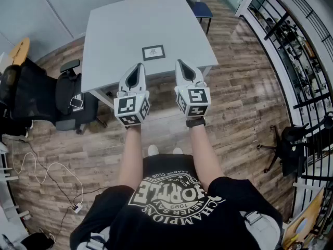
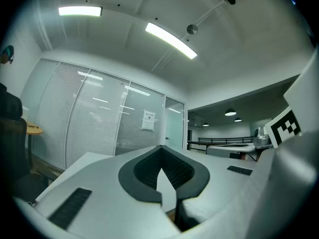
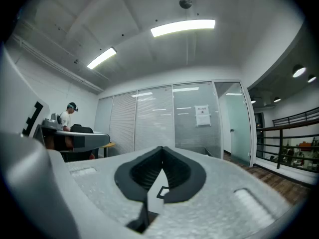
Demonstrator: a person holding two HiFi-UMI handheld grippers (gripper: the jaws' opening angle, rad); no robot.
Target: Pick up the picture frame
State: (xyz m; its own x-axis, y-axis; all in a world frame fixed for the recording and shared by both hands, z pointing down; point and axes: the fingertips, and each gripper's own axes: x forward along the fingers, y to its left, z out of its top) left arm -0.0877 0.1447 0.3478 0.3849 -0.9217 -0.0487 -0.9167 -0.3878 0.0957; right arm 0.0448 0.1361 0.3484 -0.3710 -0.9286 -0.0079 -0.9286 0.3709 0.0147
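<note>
The picture frame [image 1: 153, 52] lies on the table [image 1: 130, 25] — hand-held grippers [image 1: 139, 65] [image 1: 179, 61] closed.

My black T-shirt [image 1: 174, 194], seen upside down from above, carries pale print: "CHAMPIONS", "1999", "NEVER SAY" and "LEAGUE CLUB"; the big middle word I cannot fully read. The paper notice [image 3: 202, 116] on the glass wall is too small to read.

left white two-jaw gripper with marker cube [image 1: 138, 65]: jaws pressed together, empty, pointing level. right white two-jaw gripper [image 1: 180, 62]: jaws likewise together, empty, level. bare left forearm [image 1: 131, 155] and bare right forearm [image 1: 201, 150] stretch forward, side by side, roughly parallel.
</note>
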